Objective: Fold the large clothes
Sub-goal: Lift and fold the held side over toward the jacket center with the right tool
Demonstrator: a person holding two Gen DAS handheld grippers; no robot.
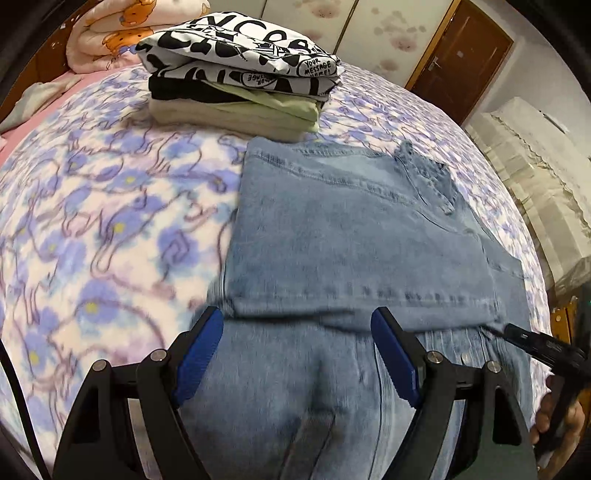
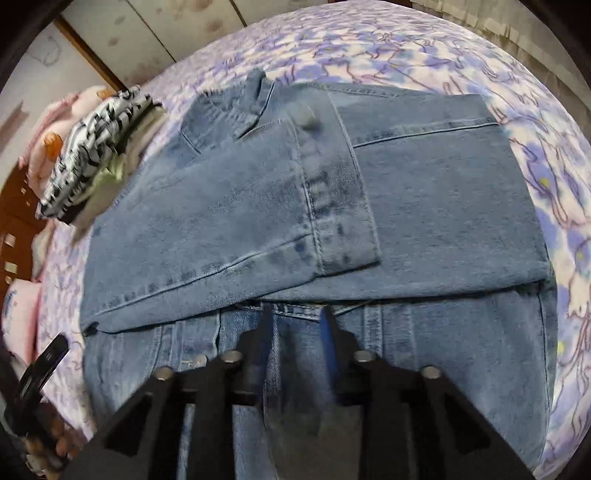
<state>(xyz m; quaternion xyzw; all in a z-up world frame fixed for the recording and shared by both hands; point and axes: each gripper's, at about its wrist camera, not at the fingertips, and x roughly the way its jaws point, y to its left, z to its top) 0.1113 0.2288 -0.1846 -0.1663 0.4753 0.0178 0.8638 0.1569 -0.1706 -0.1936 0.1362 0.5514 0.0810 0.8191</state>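
A blue denim garment [image 1: 351, 236] lies partly folded on the bed, its sleeves laid across the body. It fills the right wrist view [image 2: 258, 206]. My left gripper [image 1: 297, 334] is open, its blue-padded fingers [image 1: 199, 354] over the garment's near part, nothing between them. My right gripper [image 2: 295, 317] has its fingers close together with a fold of denim rising between them. Its tip also shows at the right edge of the left wrist view [image 1: 532, 341].
The bed has a purple floral blanket [image 1: 92, 206]. A stack of folded clothes [image 1: 240, 74] sits just beyond the denim, also at left in the right wrist view [image 2: 96, 155]. A pink quilt [image 1: 122, 29] lies behind it. A brown door [image 1: 461, 55] is at the back right.
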